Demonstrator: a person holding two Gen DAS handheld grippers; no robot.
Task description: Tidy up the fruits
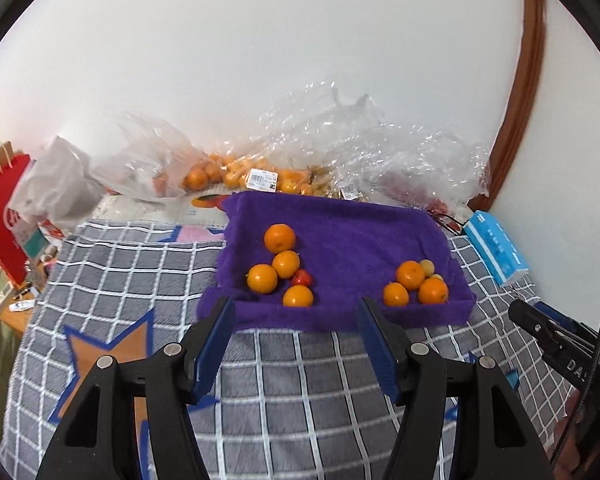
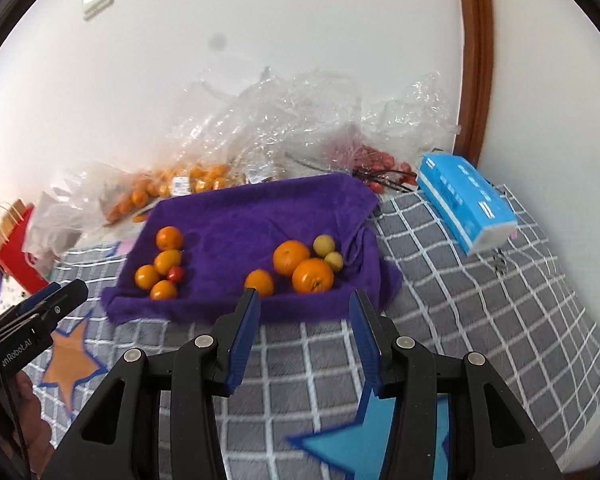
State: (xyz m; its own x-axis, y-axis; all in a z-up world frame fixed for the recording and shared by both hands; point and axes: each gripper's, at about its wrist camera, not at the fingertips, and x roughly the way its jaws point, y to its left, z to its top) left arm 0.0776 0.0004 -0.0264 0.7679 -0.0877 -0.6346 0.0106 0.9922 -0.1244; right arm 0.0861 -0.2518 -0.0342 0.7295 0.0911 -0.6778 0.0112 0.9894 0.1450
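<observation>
Purple towel (image 1: 340, 236) carries two fruit clusters: oranges (image 1: 281, 268) left, oranges (image 2: 300, 268) right. Left gripper (image 1: 296, 312) and right gripper (image 2: 304, 300) hover level before its near edge, jaws spread, empty.

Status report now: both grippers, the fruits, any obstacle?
Left gripper open, empty. Right gripper open, empty. Fruits in two clusters on purple towel. Path clear.

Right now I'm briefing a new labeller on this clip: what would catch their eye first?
The purple towel in the middle of the checked blanket, with two clusters of fruit on it: four oranges around a small red fruit on the left, three oranges and two yellow-green fruits on the right. Behind it, crumpled clear bags of more fruit lie against the wall. Both grippers hover open short of the towel.
</observation>
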